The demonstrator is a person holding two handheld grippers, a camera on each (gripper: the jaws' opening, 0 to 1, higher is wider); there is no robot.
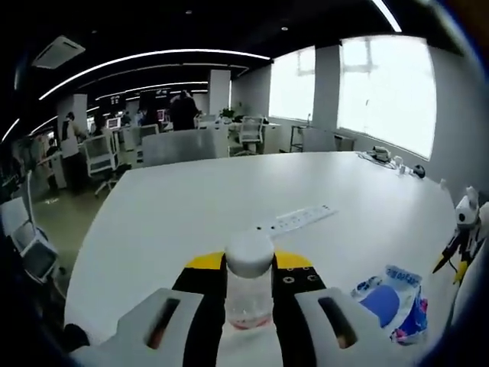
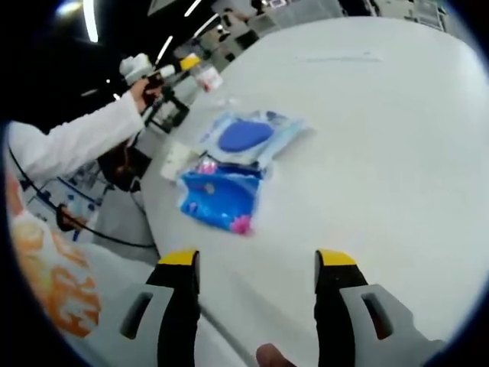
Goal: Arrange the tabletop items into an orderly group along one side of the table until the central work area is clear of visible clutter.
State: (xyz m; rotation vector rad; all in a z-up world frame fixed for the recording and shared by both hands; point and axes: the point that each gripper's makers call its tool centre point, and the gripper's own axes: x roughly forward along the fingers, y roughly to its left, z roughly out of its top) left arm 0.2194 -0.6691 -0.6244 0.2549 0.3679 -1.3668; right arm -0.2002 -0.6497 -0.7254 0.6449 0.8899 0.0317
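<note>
The large white oval worktop [image 1: 191, 206] spreads across both views, most of its surface bare. Beyond its far edge in the left gripper view lies an open office with grey swivel chairs [image 1: 99, 157], desks and bright windows [image 1: 386, 88].

On the worktop in the right gripper view, two flat plastic packets lie touching near the edge: a clear pouch holding a round blue pad [image 2: 248, 136], and just beside it, nearer the camera, a bright blue packet with pink spots [image 2: 219, 197]. The left gripper view shows the same packets at its lower right. A long white power strip [image 1: 296, 219] lies near the middle of the worktop, well apart from the packets.

The left gripper [image 1: 250, 294] has its yellow-tipped black jaws clamped on a small clear plastic bottle with a white cap [image 1: 249, 287], held upright just above the worktop. In the right gripper view this gripper shows at upper left, carried by a hand in a white sleeve [image 2: 76, 138].

The right gripper [image 2: 258, 264] hovers over the worktop near the packets with its jaws wide apart, nothing between them.
</note>
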